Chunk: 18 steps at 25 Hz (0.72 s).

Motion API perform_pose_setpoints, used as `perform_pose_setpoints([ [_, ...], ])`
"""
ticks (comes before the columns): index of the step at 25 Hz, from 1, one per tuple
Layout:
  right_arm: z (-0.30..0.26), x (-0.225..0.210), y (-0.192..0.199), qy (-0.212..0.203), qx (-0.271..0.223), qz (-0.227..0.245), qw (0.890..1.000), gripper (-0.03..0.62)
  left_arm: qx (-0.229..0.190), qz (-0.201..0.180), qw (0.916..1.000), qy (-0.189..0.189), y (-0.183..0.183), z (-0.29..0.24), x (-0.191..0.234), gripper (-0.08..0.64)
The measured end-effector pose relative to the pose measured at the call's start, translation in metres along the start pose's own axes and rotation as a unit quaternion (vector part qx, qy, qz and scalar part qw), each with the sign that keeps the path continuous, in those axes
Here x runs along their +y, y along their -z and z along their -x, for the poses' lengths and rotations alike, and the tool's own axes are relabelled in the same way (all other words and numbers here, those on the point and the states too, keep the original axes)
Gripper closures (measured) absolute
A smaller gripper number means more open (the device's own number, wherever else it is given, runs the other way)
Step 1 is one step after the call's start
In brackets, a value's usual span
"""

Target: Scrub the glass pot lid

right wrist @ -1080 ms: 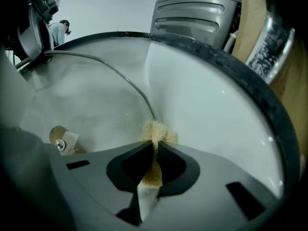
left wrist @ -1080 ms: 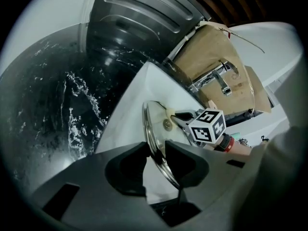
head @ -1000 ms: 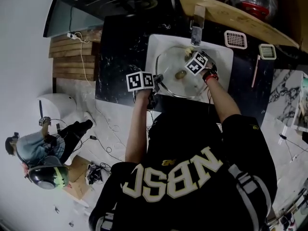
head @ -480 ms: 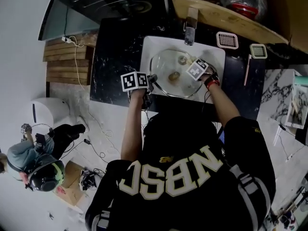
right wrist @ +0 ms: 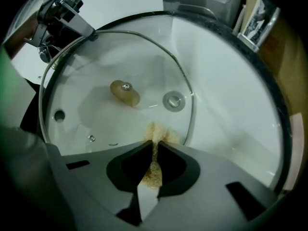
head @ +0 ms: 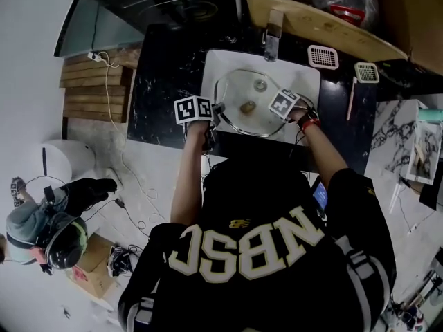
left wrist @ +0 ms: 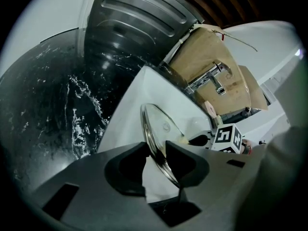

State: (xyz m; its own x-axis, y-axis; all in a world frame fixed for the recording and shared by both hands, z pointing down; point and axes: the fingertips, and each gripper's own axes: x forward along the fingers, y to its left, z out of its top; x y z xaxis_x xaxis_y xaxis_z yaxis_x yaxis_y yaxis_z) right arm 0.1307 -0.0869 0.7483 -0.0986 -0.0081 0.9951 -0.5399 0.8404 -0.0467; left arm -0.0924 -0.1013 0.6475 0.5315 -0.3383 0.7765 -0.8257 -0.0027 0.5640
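Observation:
The glass pot lid (head: pixel 239 92) hangs tilted over the white sink (head: pixel 210 66), its tan knob (head: pixel 247 106) facing up. My left gripper (head: pixel 219 113) is shut on the lid's left rim. In the left gripper view the metal rim (left wrist: pixel 155 138) runs between the jaws of the left gripper (left wrist: pixel 155 152). My right gripper (head: pixel 284 106) points down at the lid's right side. It is shut on a tan scrub pad (right wrist: pixel 156 133), which presses on the glass (right wrist: pixel 96 71) close to the rim, between the jaws of the right gripper (right wrist: pixel 155 149). The knob (right wrist: pixel 124 93) lies beyond the pad.
The sink drain (right wrist: pixel 173 101) shows through the glass, and the faucet (head: pixel 272 36) stands at the sink's back. Black marble counter (head: pixel 163 81) surrounds the sink. Two white strainers (head: pixel 322 57) (head: pixel 366 72) sit at the back right. A person (head: pixel 52 227) crouches on the floor at lower left.
My right gripper has slid with the pad across the lid, from near its back toward its right rim. The left gripper keeps its hold on the rim and has stayed put.

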Motion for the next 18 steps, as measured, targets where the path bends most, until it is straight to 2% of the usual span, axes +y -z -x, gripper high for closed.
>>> perform_pose_setpoints([
  [4, 0.014, 0.022, 0.013, -0.048, 0.027, 0.001, 0.999, 0.551, 0.001, 0.0, 1.0, 0.002, 0.0, 0.0, -0.001, 0.417],
  [8, 0.027, 0.049, 0.008, -0.109, 0.008, 0.002, 0.994, 0.552, -0.001, -0.001, 1.0, 0.003, -0.001, 0.0, -0.001, 0.416],
  [14, 0.056, 0.098, -0.011, -0.23, -0.038, -0.004, 0.972, 0.552, -0.004, 0.0, 1.0, 0.006, -0.001, 0.001, -0.002, 0.416],
  [18, 0.07, 0.118, -0.026, -0.26, -0.076, -0.014, 0.962, 0.554, -0.004, 0.002, 0.9999, 0.009, -0.001, 0.002, -0.002, 0.416],
])
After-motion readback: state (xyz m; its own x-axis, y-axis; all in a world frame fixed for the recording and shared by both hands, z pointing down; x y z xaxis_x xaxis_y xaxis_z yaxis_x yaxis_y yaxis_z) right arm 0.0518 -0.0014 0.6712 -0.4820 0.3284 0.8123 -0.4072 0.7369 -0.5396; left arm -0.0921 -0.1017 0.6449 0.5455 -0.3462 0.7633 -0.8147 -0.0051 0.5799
